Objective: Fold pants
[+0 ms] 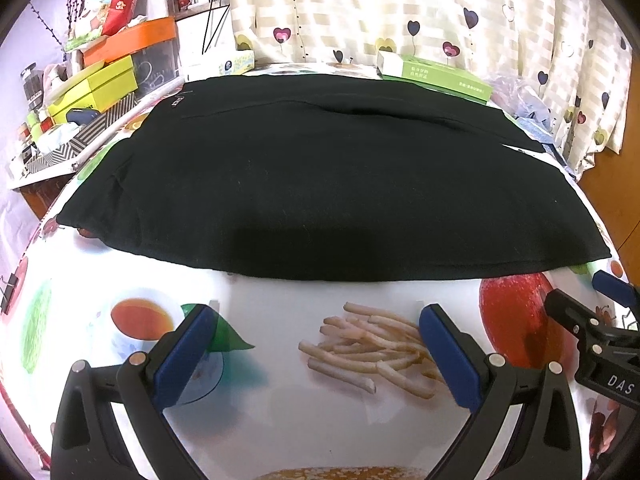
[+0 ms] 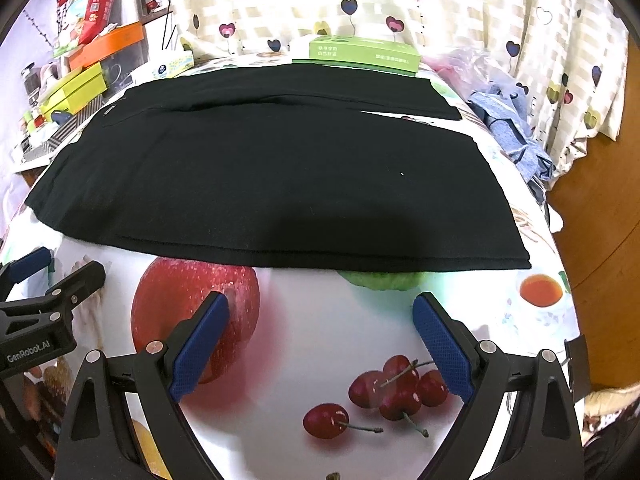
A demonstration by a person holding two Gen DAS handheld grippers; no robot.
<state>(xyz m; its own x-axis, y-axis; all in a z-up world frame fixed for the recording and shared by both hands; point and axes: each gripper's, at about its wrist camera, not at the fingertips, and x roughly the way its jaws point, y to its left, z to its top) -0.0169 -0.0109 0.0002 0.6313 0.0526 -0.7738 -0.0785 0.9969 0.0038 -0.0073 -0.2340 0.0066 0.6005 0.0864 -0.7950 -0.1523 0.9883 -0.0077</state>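
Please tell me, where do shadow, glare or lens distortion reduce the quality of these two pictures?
Left wrist view: the fisheye bends the tablecloth edges; the black pants show little detail. Right wrist view: same bending, the curtain is overexposed, and a darker shadow lies on the pants near their front edge.

Both wrist cameras sit low and close over the near edge of the printed tablecloth, looking forward across the black pants toward the heart-patterned curtain. The left view stands further left, the right view further right. Both share the pants, the green box and the red apple print.
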